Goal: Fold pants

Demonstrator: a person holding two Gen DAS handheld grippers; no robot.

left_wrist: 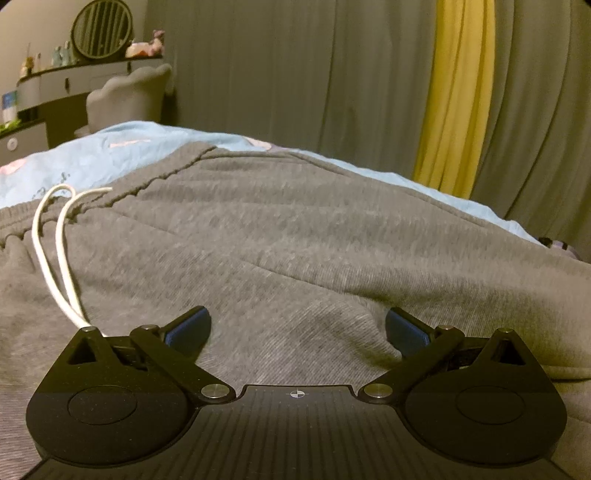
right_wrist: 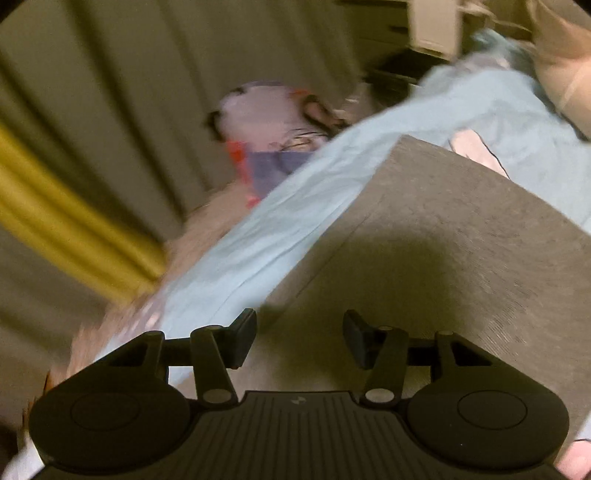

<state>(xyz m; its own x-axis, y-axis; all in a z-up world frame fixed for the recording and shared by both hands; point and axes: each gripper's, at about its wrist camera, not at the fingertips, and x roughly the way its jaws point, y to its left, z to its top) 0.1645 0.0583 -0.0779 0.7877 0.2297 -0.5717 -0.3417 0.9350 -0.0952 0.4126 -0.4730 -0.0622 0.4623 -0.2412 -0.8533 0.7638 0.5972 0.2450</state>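
Observation:
Grey sweatpants (left_wrist: 295, 236) lie spread on a light blue bed sheet (left_wrist: 92, 155), with a white drawstring (left_wrist: 59, 251) at the waistband on the left. My left gripper (left_wrist: 298, 328) is open, low over the grey fabric, holding nothing. In the right wrist view, a flat grey section of the pants (right_wrist: 461, 240) lies on the blue sheet (right_wrist: 277, 229). My right gripper (right_wrist: 300, 341) is open just above the pants' edge, empty. This view is motion-blurred.
Grey curtains with a yellow panel (left_wrist: 458, 96) hang behind the bed. A dressing table with a round mirror (left_wrist: 101, 29) and a grey chair (left_wrist: 125, 99) stand at far left. A patterned pillow or cloth (right_wrist: 266, 122) lies beyond the bed's edge.

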